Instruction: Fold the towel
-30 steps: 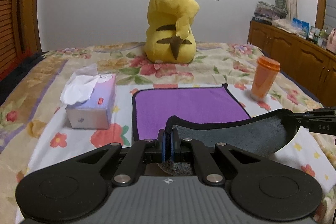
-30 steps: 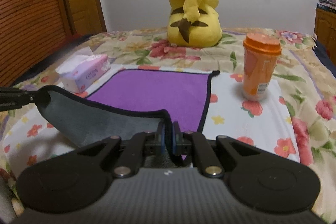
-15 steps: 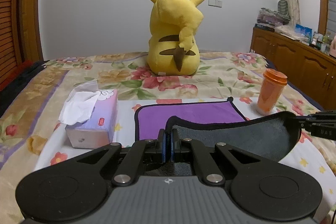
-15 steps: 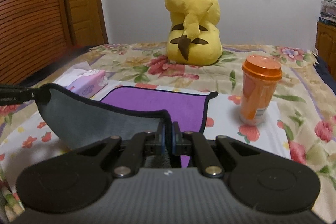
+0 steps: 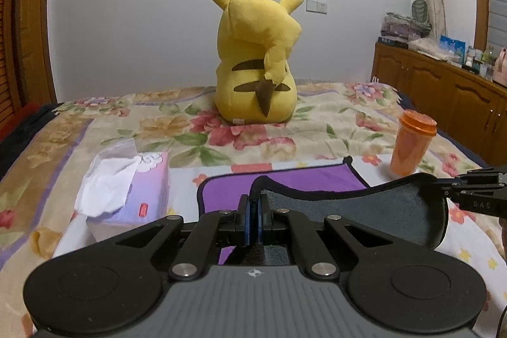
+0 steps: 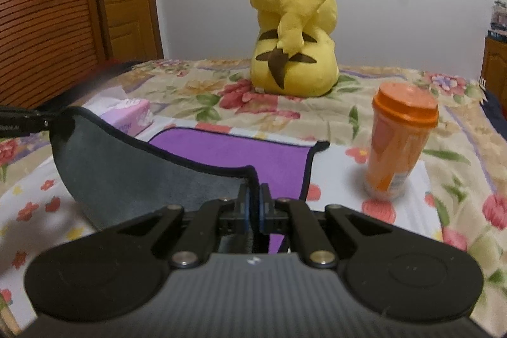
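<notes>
A towel, purple on top [image 5: 285,182] [image 6: 240,154] and grey underneath with black trim, lies on the flowered bed. Its near edge is lifted, showing the grey side [image 5: 364,208] [image 6: 142,176]. My left gripper [image 5: 253,211] is shut on the near left corner. My right gripper [image 6: 253,198] is shut on the near right corner. Each gripper shows at the edge of the other's view, with the lifted edge sagging between them. The far half of the towel rests flat on the bed.
A tissue box [image 5: 133,189] [image 6: 133,116] lies left of the towel. An orange lidded cup [image 5: 412,144] [image 6: 399,141] stands to its right. A yellow plush toy [image 5: 256,65] [image 6: 294,30] sits behind. A wooden cabinet [image 5: 443,97] lines the right wall.
Both grippers have carried the towel's near edge forward towards the far edge. Less of the purple side shows now.
</notes>
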`<state>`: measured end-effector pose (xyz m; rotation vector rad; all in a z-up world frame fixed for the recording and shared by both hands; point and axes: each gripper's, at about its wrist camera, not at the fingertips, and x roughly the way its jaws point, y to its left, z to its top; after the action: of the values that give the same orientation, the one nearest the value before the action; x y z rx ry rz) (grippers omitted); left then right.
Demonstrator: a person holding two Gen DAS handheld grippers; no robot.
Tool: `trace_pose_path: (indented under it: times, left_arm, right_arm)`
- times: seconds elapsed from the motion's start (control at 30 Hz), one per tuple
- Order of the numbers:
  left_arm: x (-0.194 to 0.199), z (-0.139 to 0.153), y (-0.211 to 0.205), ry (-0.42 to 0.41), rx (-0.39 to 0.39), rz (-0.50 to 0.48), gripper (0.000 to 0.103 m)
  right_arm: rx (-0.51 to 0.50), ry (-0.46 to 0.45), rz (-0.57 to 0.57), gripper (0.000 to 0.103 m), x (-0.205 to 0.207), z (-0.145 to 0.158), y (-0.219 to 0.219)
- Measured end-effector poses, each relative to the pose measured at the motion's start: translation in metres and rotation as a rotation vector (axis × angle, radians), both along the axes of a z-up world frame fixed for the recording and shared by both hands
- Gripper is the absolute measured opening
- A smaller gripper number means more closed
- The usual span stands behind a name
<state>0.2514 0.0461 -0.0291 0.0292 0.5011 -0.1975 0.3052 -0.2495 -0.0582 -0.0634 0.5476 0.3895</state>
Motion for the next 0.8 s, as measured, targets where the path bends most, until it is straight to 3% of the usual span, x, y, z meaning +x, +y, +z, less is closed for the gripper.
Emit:
trace_pose_path:
  times: [0.57, 0.8]
  left_arm:
    - [0.044, 0.015, -0.006, -0.048, 0.059, -0.006, 0.008]
    - [0.072, 0.017, -0.004, -0.055, 0.033, 0.015, 0.008]
  right_arm:
    - [0.003, -0.082, -0.013, 0.006, 0.043, 0.019, 0.005]
    - [0.038, -0.098, -0.057, 0.006, 0.064, 0.022, 0.003]
